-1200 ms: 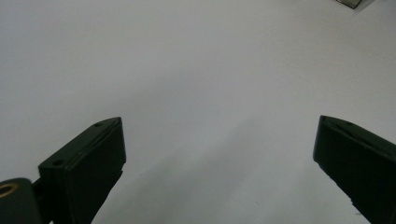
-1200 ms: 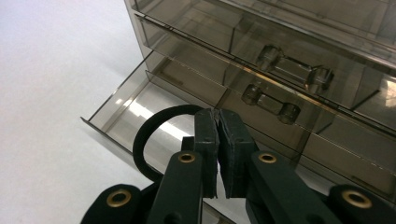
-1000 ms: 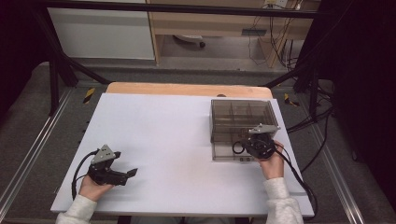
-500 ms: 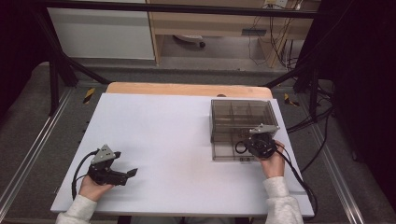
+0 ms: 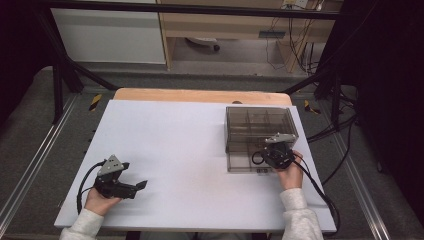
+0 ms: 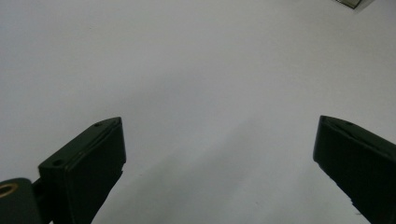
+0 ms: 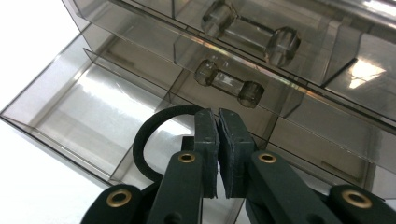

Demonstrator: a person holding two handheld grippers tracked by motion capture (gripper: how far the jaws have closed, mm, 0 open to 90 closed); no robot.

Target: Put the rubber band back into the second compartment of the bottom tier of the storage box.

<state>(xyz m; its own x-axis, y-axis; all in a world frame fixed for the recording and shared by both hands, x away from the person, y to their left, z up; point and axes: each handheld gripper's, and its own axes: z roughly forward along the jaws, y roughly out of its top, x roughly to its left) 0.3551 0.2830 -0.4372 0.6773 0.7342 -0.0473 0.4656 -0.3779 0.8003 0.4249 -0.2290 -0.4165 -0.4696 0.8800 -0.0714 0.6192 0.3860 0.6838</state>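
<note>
Grey flooring and dark metal rails surrounded the white rectangular table (image 5: pixel 190 150) at which we worked, and a strip of pale wooden board (image 5: pixel 200 95) showed along its far edge. Beyond that we saw a light wooden shelf unit (image 5: pixel 240 25) and a tangle of cables by the wall.

On the right half of the table stood the smoky transparent plastic drawer box (image 5: pixel 260 130), with inner dividers marking off several compartments. Its lowest drawer (image 7: pixel 93 107) was pulled out toward us, and the drawers above it stayed pushed in, each with a clear dumbbell-shaped handle (image 7: pixel 229 86). We saw nothing lying in the open drawer's compartments; the one thing over it was the black elastic hair band (image 7: pixel 154 135), a thin loop hanging above the drawer's front compartments.

Our right gripper (image 7: pixel 217 135) was closed on that band: its two black jaws pressed together with the band pinched between them, the loop bulging out to one side. In the high view the right gripper (image 5: pixel 274 155) sat at the box's near edge, the right hand (image 5: pixel 289 172) behind it and a pale sleeve running back to the table's near edge.

Our left gripper (image 5: pixel 140 185) rested low at the near left of the table, well apart from the box, in the left hand (image 5: pixel 100 200). Its jaws stood wide apart over bare white tabletop with nothing between them.
</note>
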